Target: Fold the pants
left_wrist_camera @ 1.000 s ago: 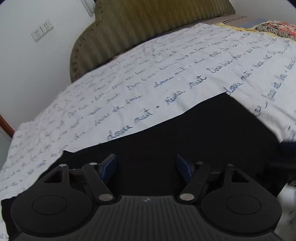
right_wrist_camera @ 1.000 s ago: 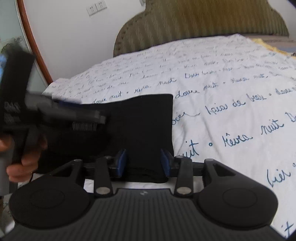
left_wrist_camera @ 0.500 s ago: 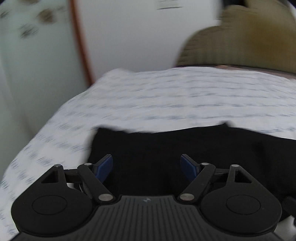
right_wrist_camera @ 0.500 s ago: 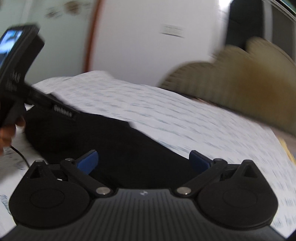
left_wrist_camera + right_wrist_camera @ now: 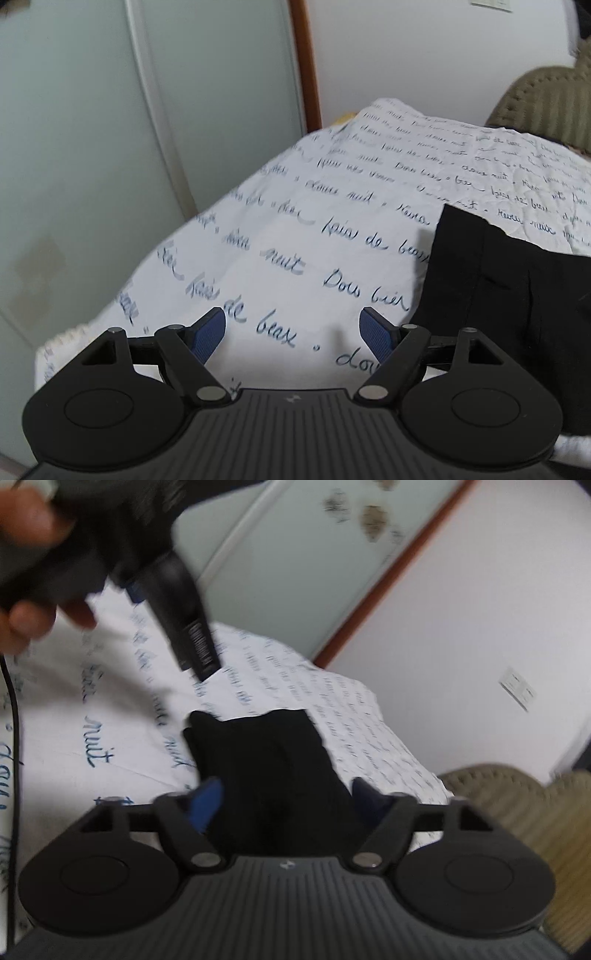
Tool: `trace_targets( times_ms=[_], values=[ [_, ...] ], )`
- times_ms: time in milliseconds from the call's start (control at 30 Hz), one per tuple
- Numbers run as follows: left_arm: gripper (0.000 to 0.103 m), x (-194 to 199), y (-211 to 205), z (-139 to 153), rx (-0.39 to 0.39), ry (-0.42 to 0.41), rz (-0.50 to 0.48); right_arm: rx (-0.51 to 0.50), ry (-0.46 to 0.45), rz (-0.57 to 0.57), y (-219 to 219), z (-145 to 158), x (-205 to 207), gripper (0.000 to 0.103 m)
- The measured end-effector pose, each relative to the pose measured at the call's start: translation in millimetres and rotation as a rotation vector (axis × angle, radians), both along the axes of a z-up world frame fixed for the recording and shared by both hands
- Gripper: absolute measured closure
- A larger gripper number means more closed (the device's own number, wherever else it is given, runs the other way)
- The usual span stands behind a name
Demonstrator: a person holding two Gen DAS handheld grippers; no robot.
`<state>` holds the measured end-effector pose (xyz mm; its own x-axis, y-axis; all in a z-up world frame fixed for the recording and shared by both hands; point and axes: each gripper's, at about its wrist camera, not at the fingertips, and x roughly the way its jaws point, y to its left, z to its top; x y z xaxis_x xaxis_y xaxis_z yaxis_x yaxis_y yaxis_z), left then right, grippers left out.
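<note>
The black pants (image 5: 517,295) lie folded on the white sheet (image 5: 332,221) with blue script. In the left wrist view they sit at the right, and my left gripper (image 5: 293,334) hangs open over bare sheet just left of their edge, nothing between its fingers. In the right wrist view the pants (image 5: 266,746) stretch away from my right gripper (image 5: 286,805). Its jaws are closing with the black cloth between the blue pads; the picture is blurred and no firm pinch shows. A person's hand (image 5: 29,620) holds the left tool's black body (image 5: 184,627) at the upper left.
An olive ribbed headboard (image 5: 546,96) stands at the far end of the bed. A frosted glass door (image 5: 74,147) with a brown wooden frame (image 5: 306,74) runs along the bed's left side. A thin black cable (image 5: 13,701) hangs at the left edge.
Both views have swung and rolled towards the glass door. My left gripper slid off the pants onto bare sheet. My right gripper let go, opened wide, then narrowed again over the cloth.
</note>
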<state>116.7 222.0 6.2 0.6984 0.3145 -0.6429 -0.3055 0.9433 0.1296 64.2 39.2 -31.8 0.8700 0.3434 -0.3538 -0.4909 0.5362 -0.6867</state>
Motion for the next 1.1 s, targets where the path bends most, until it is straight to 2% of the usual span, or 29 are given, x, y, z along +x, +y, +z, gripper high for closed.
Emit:
trace_targets(
  times_ms=[133, 300, 500, 533, 600, 633, 733, 867, 900, 933, 1000, 1100],
  values=[
    [0.023, 1.9, 5.1, -4.8, -0.029, 0.004, 0.005, -0.118, -0.031, 0.028, 20.1, -20.9, 0.7, 0.046],
    [0.023, 5.7, 11.3, -7.4, -0.049, 0.008, 0.001, -0.212, -0.063, 0.052, 38.4, -37.0, 2.6, 0.047],
    [0.023, 15.5, 22.8, -9.2, -0.168, 0.036, -0.027, -0.297, -0.122, 0.062, 54.4, -46.6, 12.0, 0.047],
    [0.023, 17.2, 23.9, -9.1, -0.194, 0.036, -0.037, -0.304, -0.126, 0.071, 55.9, -47.6, 13.4, 0.053],
    [0.022, 21.6, 26.3, -10.0, -0.258, 0.047, -0.072, -0.304, -0.097, 0.086, 57.9, -50.1, 16.6, 0.080],
    [0.020, 24.7, 27.8, -11.4, -0.298, 0.059, -0.090, -0.301, -0.112, 0.084, 57.8, -52.8, 16.2, 0.088],
    [0.018, 34.5, 32.9, -19.1, -0.425, 0.097, -0.133, -0.250, -0.126, 0.088, 51.0, -52.1, 13.9, 0.090],
    [0.012, 53.6, 47.0, -32.4, -0.678, 0.133, -0.162, -0.107, -0.048, 0.077, 37.0, -29.7, 19.6, 0.091],
    [0.006, 58.7, 48.5, -35.1, -0.722, 0.139, -0.167, -0.076, -0.032, 0.075, 33.6, -24.3, 21.3, 0.091],
    [0.005, 63.7, 48.4, -37.3, -0.752, 0.145, -0.177, -0.044, -0.016, 0.071, 30.5, -19.2, 23.1, 0.092],
    [0.005, 72.7, 46.0, -40.4, -0.808, 0.159, -0.196, 0.016, 0.021, 0.065, 25.1, -7.7, 28.8, 0.092],
    [0.004, 88.9, 41.4, -46.5, -0.938, 0.185, -0.235, 0.086, 0.049, 0.064, 15.8, 3.3, 32.1, 0.092]
  ],
)
